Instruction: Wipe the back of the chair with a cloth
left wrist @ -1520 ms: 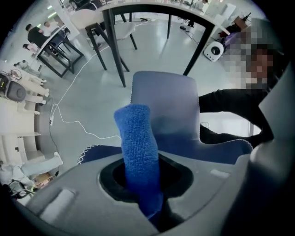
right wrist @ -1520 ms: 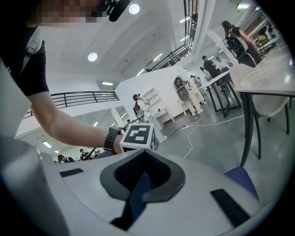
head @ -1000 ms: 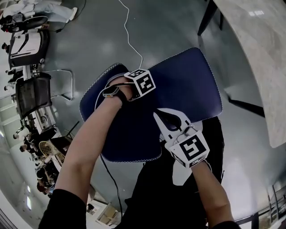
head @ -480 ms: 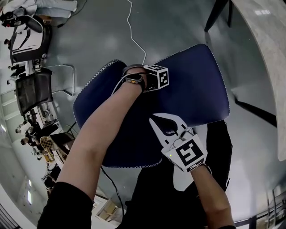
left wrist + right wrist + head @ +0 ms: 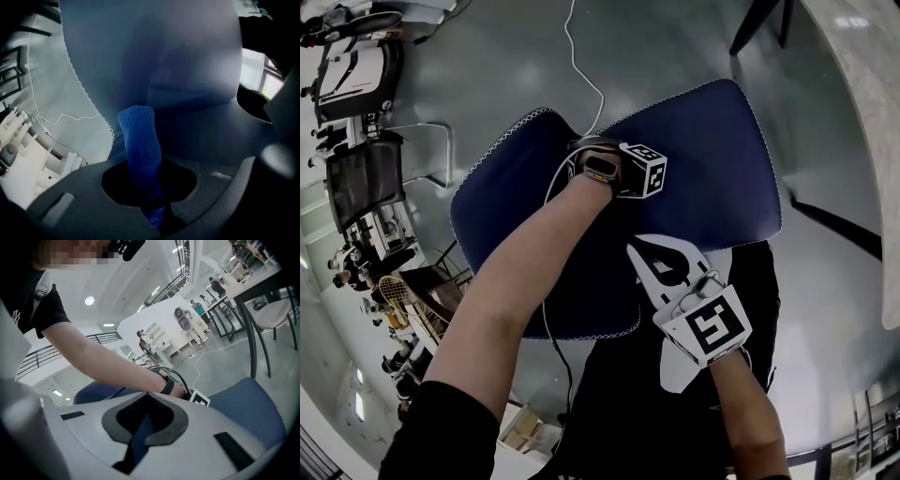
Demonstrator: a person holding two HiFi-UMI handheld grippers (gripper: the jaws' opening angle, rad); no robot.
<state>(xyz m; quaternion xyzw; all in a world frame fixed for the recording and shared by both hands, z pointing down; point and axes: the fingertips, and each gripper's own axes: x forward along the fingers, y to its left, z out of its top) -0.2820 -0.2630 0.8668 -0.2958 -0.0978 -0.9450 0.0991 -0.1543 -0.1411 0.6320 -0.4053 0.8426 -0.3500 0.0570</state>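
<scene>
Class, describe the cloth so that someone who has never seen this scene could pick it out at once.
Find the navy chair with white stitched edges on the grey floor. The left gripper is held at its upholstery, and the cloth is the narrow strip sticking out between its fingers. Its brighter blue, textured weave sets it apart from the smooth dark chair fabric.

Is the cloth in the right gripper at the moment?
No, the blue cloth sticks out from between the left gripper's jaws, while the right gripper's jaws are shut on nothing.
</scene>
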